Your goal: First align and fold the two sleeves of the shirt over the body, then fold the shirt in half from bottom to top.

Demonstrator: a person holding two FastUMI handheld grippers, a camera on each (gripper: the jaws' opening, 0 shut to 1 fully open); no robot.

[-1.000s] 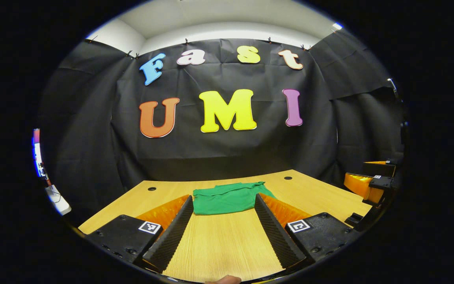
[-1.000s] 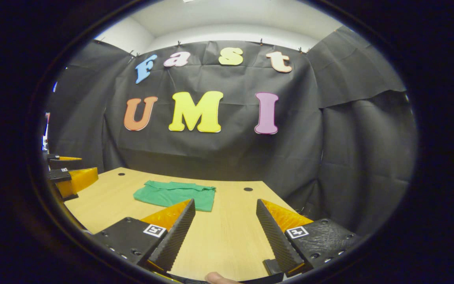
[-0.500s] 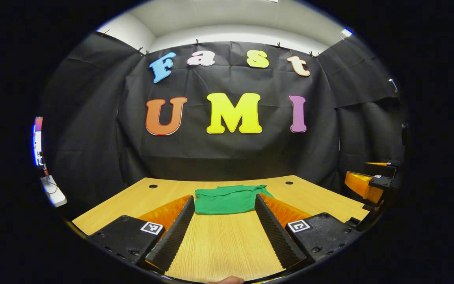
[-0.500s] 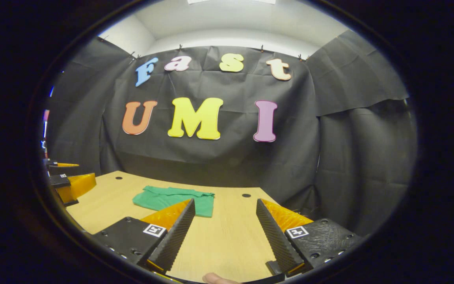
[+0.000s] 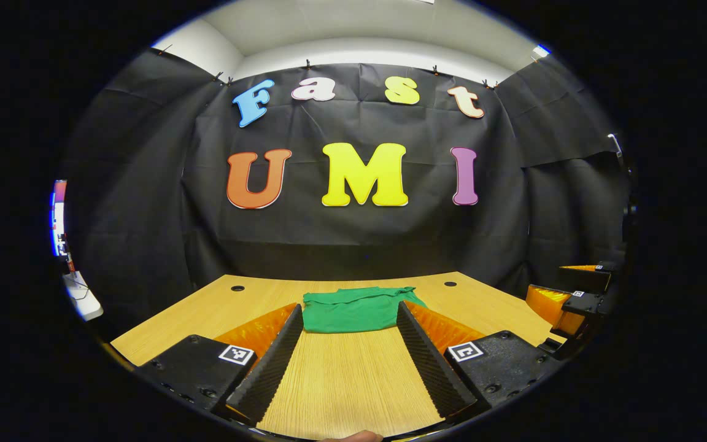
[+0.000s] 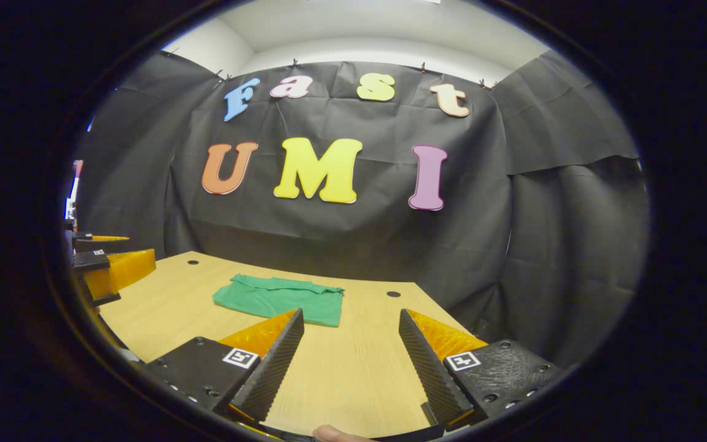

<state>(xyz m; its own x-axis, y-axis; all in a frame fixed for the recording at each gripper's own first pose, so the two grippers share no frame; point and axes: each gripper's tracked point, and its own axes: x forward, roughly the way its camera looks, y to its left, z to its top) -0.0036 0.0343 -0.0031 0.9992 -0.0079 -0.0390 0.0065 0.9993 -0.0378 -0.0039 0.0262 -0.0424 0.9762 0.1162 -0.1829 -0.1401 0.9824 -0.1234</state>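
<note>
With the shirt (image 5: 353,310) lying folded on the surface (image 5: 341,380), keep both grippers' fingers (image 5: 267,362) wide open, empty and well back from it

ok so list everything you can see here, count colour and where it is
folded green cloth shirt: one, green, lying flat on the far middle of the table, a compact rectangle
light wooden table: one, pale wood grain, under the shirt
round cable holes: two, dark, near the table's far corners
black cloth wall: one, black, behind and beside the table
white ceiling: one, white, above the cloth
left tongs: one pair, open, low over the near table, aimed at the shirt, apart from it
right tongs: one pair, open, low over the near table, to the right of the shirt
fingertip: one, at the bottom edge of the right gripper view
</note>
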